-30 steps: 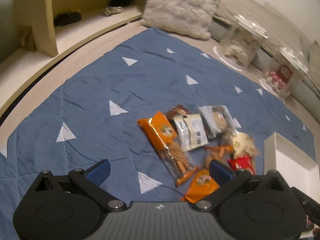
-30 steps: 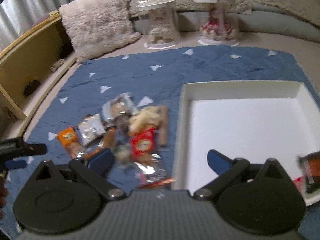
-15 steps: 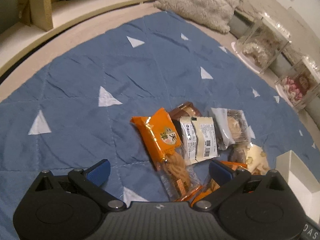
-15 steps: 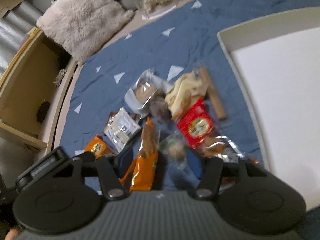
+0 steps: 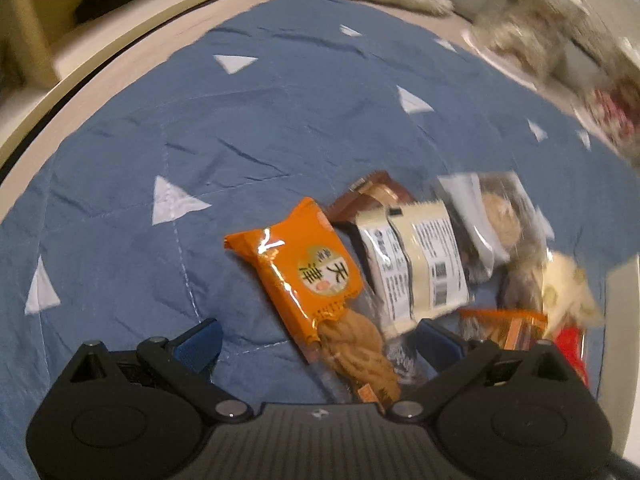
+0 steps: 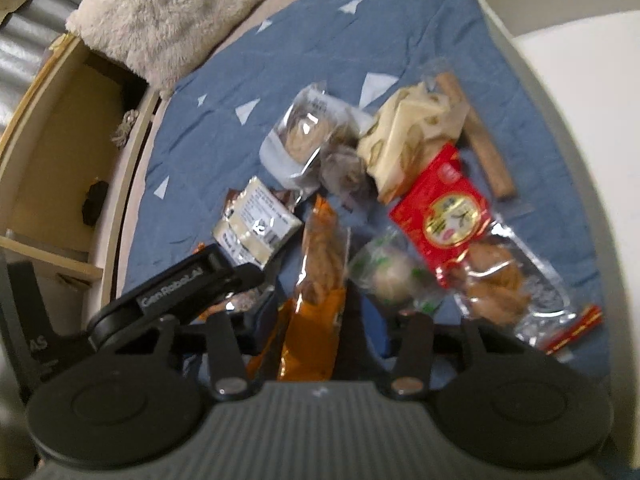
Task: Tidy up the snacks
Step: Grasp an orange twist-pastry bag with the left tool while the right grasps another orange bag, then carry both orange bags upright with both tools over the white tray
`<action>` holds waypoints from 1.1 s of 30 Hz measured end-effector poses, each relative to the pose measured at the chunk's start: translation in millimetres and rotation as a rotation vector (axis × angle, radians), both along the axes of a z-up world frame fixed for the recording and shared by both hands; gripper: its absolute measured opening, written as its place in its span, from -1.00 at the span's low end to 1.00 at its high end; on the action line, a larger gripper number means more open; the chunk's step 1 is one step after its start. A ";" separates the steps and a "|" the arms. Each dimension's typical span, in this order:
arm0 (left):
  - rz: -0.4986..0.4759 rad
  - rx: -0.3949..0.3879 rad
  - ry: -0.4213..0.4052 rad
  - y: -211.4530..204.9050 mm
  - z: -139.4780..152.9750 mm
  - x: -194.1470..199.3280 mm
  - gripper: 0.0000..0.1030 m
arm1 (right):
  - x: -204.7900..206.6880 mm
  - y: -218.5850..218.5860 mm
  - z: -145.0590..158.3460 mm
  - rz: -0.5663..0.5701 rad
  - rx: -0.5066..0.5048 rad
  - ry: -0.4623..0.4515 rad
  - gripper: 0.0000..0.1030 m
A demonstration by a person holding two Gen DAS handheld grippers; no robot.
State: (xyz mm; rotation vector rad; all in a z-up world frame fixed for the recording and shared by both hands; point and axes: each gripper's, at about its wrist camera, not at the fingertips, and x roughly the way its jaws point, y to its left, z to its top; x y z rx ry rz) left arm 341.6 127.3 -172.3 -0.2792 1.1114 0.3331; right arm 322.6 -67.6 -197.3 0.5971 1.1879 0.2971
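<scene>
A pile of snack packets lies on a blue quilted mat (image 5: 280, 120). My left gripper (image 5: 318, 340) is open, its fingers straddling the lower end of an orange twist-snack packet (image 5: 308, 272). Beside it lie a white labelled packet (image 5: 416, 264) and a clear bun packet (image 5: 496, 220). My right gripper (image 6: 320, 320) is part-closed around a second orange twist packet (image 6: 320, 272), not visibly clamped. A red packet (image 6: 444, 216), a green-wrapped round snack (image 6: 390, 276) and a cream packet (image 6: 408, 136) lie right of it. The left gripper's body (image 6: 192, 284) shows in the right wrist view.
A white tray (image 6: 520, 24) stands to the right of the pile. A fluffy pillow (image 6: 172, 12) lies at the mat's far edge. A wooden shelf unit (image 6: 60, 152) runs along the left. Clear containers (image 5: 532, 40) stand at the back, blurred.
Both grippers have moved down and in towards the pile. The left now straddles the orange packet. The right has swung left off the tray and narrowed its fingers around the other orange packet.
</scene>
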 end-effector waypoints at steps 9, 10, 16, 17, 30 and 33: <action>-0.090 -0.015 -0.044 14.4 14.0 -10.1 0.15 | 8.8 15.3 -15.8 0.003 -0.003 0.013 -0.31; -0.104 -0.012 -0.048 15.9 15.7 -12.1 0.14 | 8.9 16.5 -15.1 0.012 -0.010 0.009 -0.32; -0.243 0.026 -0.032 15.1 22.9 -23.9 0.09 | 4.5 15.9 -3.2 0.056 -0.058 -0.019 -0.34; -0.278 0.025 -0.024 13.3 23.0 -26.3 0.09 | 3.1 15.8 -1.0 0.064 -0.068 -0.026 -0.34; -0.083 0.095 0.045 4.2 14.5 -34.7 0.34 | -5.3 23.5 6.2 0.097 -0.130 -0.050 -0.34; 0.003 0.062 0.026 3.9 16.0 -32.7 0.34 | -6.4 21.8 6.5 0.100 -0.133 -0.052 -0.34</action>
